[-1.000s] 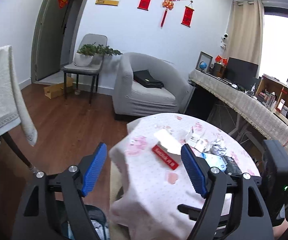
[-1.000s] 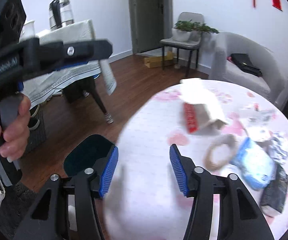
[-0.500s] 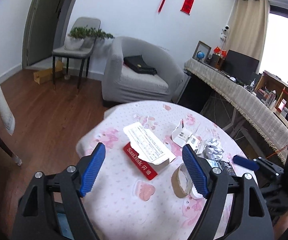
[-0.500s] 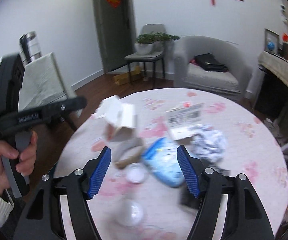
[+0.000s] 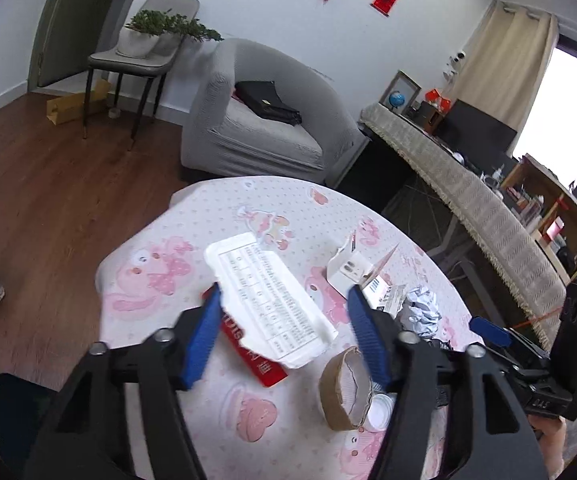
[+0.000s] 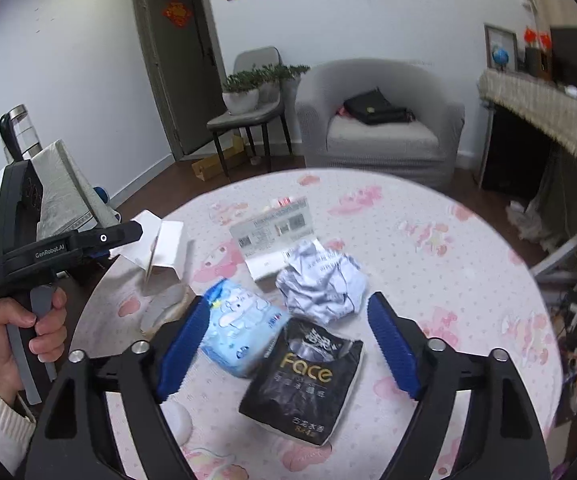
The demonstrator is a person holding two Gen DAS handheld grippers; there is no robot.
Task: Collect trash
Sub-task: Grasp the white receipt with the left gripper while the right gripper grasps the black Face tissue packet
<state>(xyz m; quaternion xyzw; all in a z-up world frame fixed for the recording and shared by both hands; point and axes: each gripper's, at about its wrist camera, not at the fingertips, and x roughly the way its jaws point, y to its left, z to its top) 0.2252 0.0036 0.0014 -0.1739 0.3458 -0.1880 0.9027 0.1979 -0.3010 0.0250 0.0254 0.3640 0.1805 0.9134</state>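
Observation:
A round table under a pink-patterned cloth carries the trash. My left gripper hovers low over a torn white printed packet and a red card. Its jaws are closing with the packet between them, and the pads are not pressing on it. A brown tape core and a crumpled paper ball lie to the right. My right gripper is opening above a blue tissue pack, a black "Face" packet and the crumpled paper ball, gripping nothing.
An opened white box, a printed label card and a white lid also lie on the cloth. A grey armchair, a chair with a plant and a long cloth-covered sideboard stand beyond the table.
Both grippers have moved from the table's edge to over the litter. The left jaws have narrowed around the white packet. The right jaws have widened and swung right over the tissue packs.

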